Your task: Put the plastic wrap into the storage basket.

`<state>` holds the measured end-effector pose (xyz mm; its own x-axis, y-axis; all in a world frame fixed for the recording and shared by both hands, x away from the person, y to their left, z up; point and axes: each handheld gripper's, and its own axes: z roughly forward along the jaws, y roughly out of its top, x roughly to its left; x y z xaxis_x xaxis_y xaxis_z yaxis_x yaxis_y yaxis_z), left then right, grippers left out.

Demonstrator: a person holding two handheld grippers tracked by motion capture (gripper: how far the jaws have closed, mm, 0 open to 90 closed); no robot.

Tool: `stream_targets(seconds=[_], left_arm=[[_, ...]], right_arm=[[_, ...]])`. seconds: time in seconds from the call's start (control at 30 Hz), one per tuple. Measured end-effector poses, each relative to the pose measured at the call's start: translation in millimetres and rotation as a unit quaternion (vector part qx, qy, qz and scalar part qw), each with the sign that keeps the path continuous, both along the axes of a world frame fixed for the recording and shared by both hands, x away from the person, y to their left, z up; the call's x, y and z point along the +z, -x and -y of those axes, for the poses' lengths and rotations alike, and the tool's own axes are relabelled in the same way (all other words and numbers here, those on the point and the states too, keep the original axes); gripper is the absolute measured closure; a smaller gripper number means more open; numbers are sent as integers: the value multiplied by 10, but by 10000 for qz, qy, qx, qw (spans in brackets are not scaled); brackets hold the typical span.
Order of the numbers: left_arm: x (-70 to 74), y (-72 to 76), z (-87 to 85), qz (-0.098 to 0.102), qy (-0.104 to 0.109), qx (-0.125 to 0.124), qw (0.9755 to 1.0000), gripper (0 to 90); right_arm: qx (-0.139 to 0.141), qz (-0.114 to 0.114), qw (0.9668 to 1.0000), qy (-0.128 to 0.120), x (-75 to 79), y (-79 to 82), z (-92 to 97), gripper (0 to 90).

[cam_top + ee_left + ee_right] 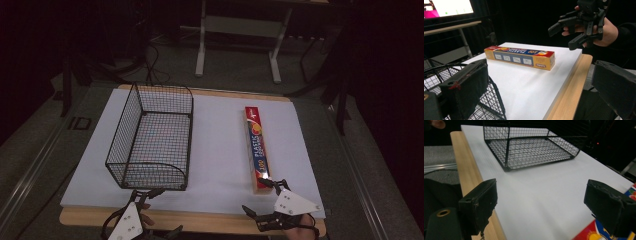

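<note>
A long orange and blue plastic-wrap box [258, 148] lies lengthwise on the right side of the white board [220, 150]. A black wire basket [152, 140] stands empty on the left side. My right gripper [257, 196] is open at the box's near end, just left of it, with nothing between its fingers. My left gripper [168, 210] is open at the front edge, close to the basket's near right corner. The left gripper view shows the box [520, 57] beyond my open left gripper [539, 87], with the right gripper [574, 31] in a hand above it. In the right gripper view, the box's end [596, 235] lies by the right jaw.
The white board rests on a wooden tabletop [200, 220] whose edge shows along the front. Grey table legs [201, 45] stand on the floor beyond the far edge. A lit screen [451, 7] glows at the back. Bare board lies between basket and box.
</note>
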<state>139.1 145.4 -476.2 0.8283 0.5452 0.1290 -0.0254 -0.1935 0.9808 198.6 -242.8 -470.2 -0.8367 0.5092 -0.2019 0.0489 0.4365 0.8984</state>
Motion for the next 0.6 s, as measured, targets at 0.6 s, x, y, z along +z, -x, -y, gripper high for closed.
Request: stream_targets(seconds=[0.6], left_arm=[[3,4,3,-28,37,-60,10000,18]], right_arm=[[-496,-143,9986,-118,168,-149,-94,97]])
